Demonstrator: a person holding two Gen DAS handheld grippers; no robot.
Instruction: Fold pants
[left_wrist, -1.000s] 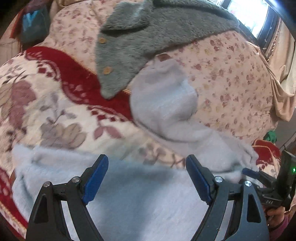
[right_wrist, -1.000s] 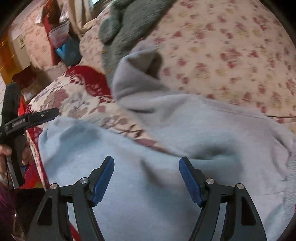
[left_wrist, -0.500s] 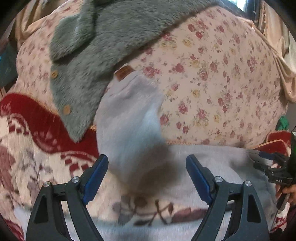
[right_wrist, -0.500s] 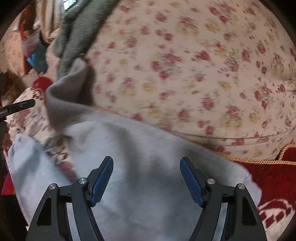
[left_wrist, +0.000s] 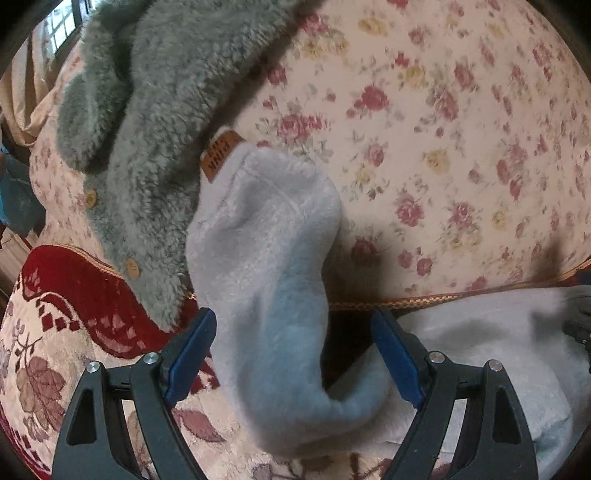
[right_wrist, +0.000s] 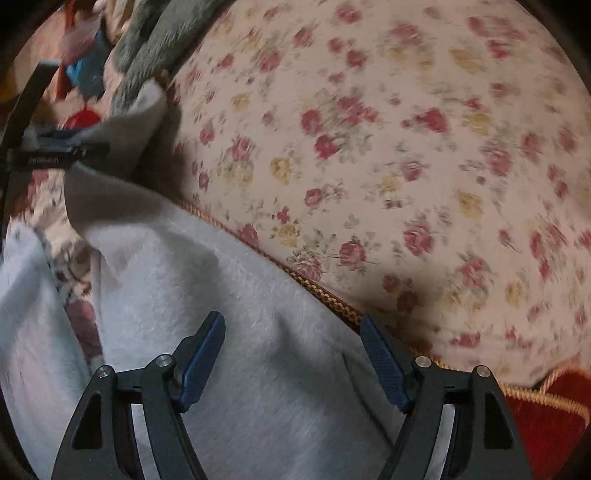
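Light grey fleece pants (left_wrist: 266, 266) lie on a sofa seat, one leg end propped up against the floral backrest, with a brown label (left_wrist: 221, 155) at its top. My left gripper (left_wrist: 291, 354) is open, its blue pads either side of that raised leg, not closed on it. In the right wrist view the pants (right_wrist: 207, 295) spread across the seat along the backrest seam. My right gripper (right_wrist: 291, 354) is open just above the fabric. The left gripper (right_wrist: 70, 149) shows at the far left, by the raised leg end.
A grey-green fuzzy cardigan (left_wrist: 155, 110) with wooden buttons hangs over the floral backrest (left_wrist: 443, 147), touching the raised pant leg. The seat cover (left_wrist: 74, 306) is red and cream with leaf patterns. Gold cord trim (right_wrist: 317, 288) runs along the seat's back edge.
Both grippers have moved forward toward the backrest. The left one now straddles the raised leg end; the right one has swung right along the pants. Both jaws stayed open.
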